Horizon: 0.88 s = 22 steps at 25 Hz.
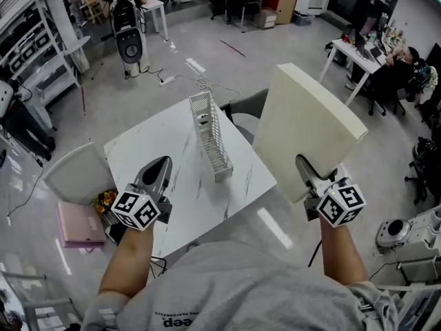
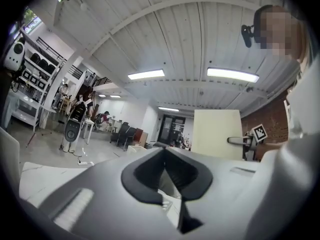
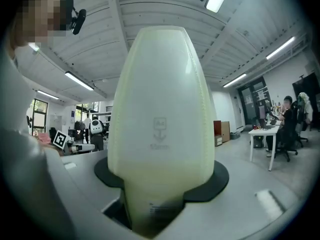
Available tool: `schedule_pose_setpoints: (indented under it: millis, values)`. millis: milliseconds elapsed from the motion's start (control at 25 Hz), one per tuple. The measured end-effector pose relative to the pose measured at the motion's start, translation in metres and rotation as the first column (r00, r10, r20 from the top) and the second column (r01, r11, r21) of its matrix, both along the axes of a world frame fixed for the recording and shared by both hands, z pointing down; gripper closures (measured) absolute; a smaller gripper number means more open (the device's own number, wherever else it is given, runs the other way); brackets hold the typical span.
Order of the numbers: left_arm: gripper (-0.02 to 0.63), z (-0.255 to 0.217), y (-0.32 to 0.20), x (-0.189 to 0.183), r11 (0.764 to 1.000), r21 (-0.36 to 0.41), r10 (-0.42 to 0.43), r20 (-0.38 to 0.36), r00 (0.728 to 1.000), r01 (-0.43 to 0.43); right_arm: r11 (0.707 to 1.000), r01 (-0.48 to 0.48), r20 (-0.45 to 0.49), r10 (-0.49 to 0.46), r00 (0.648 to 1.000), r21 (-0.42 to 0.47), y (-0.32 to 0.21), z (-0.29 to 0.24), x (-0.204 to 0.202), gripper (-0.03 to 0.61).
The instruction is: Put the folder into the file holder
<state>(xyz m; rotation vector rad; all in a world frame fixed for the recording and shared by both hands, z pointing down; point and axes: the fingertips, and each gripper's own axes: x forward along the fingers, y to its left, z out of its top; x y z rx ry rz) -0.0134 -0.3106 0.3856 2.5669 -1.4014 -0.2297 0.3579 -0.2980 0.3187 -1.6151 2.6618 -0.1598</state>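
While the left gripper (image 1: 160,165) is closed empty, the folder (image 1: 306,116) stands clamped between the right gripper's (image 1: 305,167) jaws.

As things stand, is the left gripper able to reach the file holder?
Probably yes. The left gripper is beside the file holder, only bare table between them; the folder in the right gripper is on the far side.

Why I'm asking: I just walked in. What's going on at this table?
A person holds a cream folder by its lower edge in the right hand-held gripper, jaws clamped on it, beyond the right side of the table. The left hand-held gripper hangs over the table, jaws together, empty. The white mesh file holder stands on the table between them; the folder is not in it yet.
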Motion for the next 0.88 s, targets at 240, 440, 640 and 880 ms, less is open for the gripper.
schedule_pose_setpoints:
  millis: [240, 440, 640, 880]
  values:
    - [0.554, 0.004, -0.033, -0.021, 0.999, 0.009, 0.047, 0.031, 0.998, -0.048, 1.000, 0.018, 0.038, -0.018, 0.999, -0.001, -0.032, -0.010, -0.055, 0.290]
    - [0.554, 0.009, -0.052, -0.042, 0.999, 0.008, 0.051, 0.025, 0.998, -0.052, 0.999, 0.038, 0.052, -0.039, 0.998, 0.027, -0.055, -0.027, -0.100, 0.290]
    - [0.554, 0.015, -0.065, -0.059, 0.999, 0.013, 0.046, 0.024, 0.999, -0.047, 0.998, 0.050, 0.049, -0.052, 0.997, 0.047, -0.086, -0.030, -0.137, 0.290]
    - [0.554, 0.020, -0.073, -0.079, 1.000, 0.004, 0.023, 0.016, 1.000, -0.023, 0.998, 0.031, 0.060, -0.034, 0.998, 0.058, -0.117, -0.031, -0.163, 0.290]
